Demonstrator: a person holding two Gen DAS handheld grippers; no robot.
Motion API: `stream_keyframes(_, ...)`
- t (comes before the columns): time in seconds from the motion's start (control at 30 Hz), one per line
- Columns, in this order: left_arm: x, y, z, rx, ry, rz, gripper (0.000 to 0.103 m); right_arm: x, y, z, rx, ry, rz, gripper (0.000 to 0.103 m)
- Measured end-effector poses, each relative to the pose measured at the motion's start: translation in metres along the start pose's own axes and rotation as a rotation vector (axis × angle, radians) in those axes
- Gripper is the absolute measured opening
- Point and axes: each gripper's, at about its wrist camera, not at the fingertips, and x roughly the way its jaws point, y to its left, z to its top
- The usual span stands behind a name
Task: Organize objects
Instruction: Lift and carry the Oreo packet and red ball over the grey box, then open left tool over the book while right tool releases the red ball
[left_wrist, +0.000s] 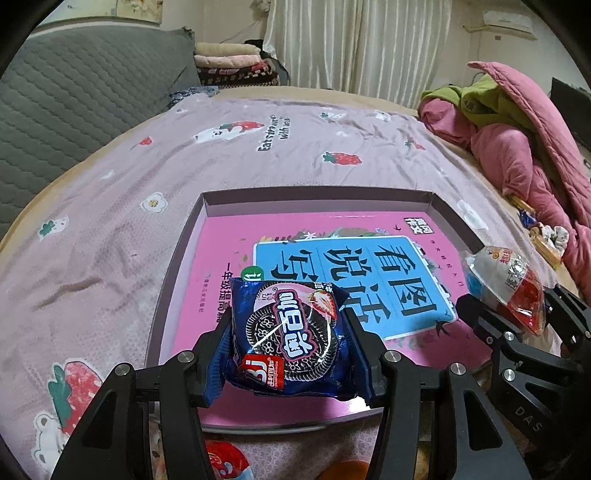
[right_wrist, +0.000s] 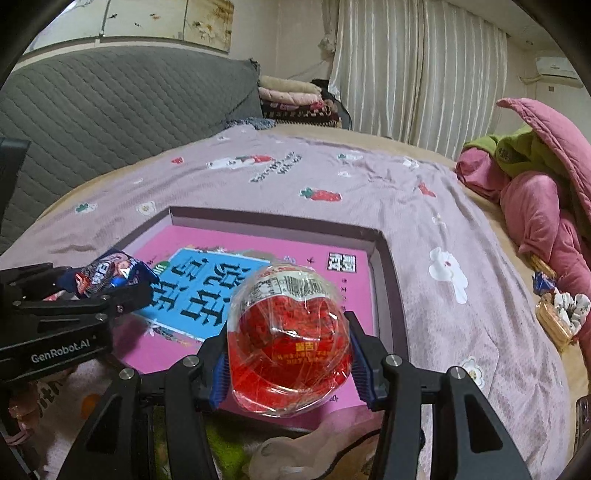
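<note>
You are working over a bed (left_wrist: 110, 229) covered by a pink strawberry-print sheet (right_wrist: 424, 229). A shallow open box (left_wrist: 173, 258) is lying flat on the sheet, with a pink book (left_wrist: 221, 258) inside it. At the bed's right side, a heap of pink and green bedding (left_wrist: 517, 147) is resting. Near that heap, small snacks (right_wrist: 554, 317) are lying on the bed surface.
</note>
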Motion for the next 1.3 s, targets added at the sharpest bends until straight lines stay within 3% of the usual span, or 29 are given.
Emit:
stream_keyframes(0.43,0.008,0.0,-0.004,0.005,0.03,0.005,0.056,0.013,-0.003,-0.006,0.0,0.068,-0.024,0.053)
stream_keyframes(1.3,0.013,-0.006,-0.009,0.016,0.055,0.009,0.058,0.018,-0.006,-0.008,0.037,0.101,0.009,0.054)
